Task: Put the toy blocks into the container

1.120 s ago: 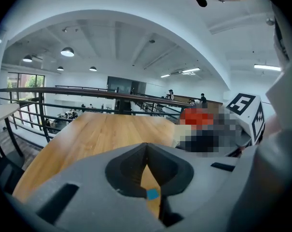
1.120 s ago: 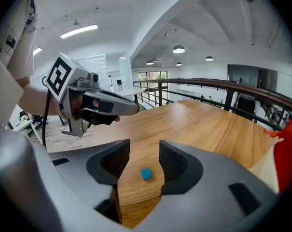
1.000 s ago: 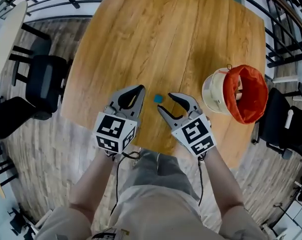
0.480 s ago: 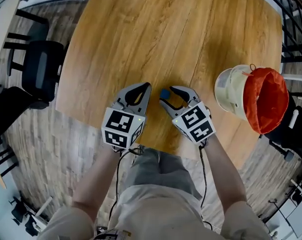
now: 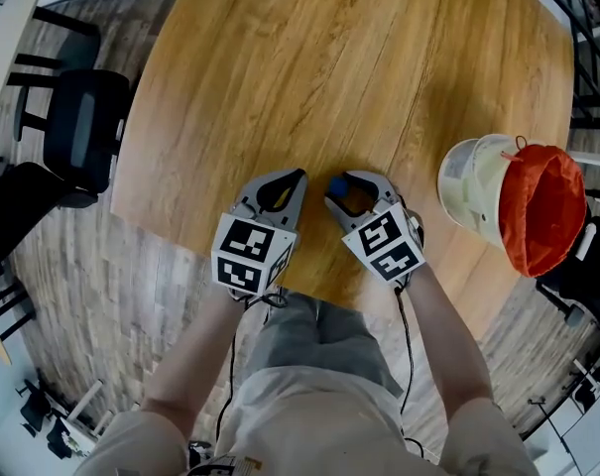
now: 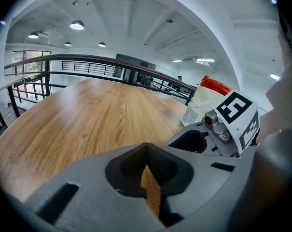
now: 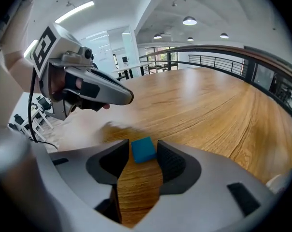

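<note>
Grippers slant down: left gripper (image 5: 296, 176) closed, right gripper (image 5: 354, 190) just opening around blue block (image 5: 336, 183).

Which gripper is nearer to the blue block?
Right. The blue block lies between the right gripper's fingers, which have just been opening; the left gripper, shut, stands left of it.

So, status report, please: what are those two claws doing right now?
Left gripper shut, empty. Right gripper jaws just opened wider, straddling blue block, not squeezing. Nothing in the way.
</note>
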`<control>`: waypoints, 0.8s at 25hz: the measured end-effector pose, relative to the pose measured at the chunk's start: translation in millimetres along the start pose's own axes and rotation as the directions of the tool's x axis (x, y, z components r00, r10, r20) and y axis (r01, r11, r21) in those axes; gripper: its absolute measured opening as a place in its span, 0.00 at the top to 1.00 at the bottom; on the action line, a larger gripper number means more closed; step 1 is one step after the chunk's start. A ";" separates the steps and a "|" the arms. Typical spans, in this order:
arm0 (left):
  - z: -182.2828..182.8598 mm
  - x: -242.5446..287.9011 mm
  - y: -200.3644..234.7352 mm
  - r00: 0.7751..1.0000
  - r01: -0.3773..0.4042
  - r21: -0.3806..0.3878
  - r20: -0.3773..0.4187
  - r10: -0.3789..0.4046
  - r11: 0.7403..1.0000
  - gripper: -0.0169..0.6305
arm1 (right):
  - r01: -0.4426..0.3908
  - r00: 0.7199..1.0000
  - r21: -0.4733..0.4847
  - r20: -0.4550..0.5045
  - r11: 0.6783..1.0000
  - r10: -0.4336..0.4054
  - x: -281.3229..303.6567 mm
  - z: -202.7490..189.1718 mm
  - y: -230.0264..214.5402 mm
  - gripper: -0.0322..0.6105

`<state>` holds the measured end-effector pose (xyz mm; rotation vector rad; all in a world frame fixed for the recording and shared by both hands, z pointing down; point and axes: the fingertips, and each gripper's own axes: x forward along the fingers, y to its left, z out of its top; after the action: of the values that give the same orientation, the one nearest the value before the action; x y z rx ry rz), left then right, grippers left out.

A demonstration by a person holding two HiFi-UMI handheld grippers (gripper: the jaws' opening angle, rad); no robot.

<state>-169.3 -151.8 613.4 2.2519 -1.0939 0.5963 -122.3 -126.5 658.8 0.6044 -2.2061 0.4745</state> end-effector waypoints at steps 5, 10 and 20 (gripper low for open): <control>-5.4 1.6 3.1 1.000 -0.005 0.005 -0.015 0.005 1.000 0.95 | 0.033 0.999 -0.025 0.020 0.999 -0.033 -0.1 -0.5 -3.6 0.70; 1.0 -1.1 2.0 1.000 -0.005 0.012 -0.008 0.005 1.000 0.95 | 0.051 0.998 -0.013 0.022 0.999 -0.051 -3.7 0.3 -3.6 0.71; 51.9 -17.4 -30.2 0.995 0.053 0.020 0.080 -0.055 0.998 0.95 | 0.091 0.987 0.106 0.122 0.990 -0.103 -61.0 22.5 -2.9 0.72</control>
<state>-147.2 -160.5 555.6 2.3312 -1.0663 0.4995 -98.6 -124.2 598.2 0.8122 -2.2699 0.5104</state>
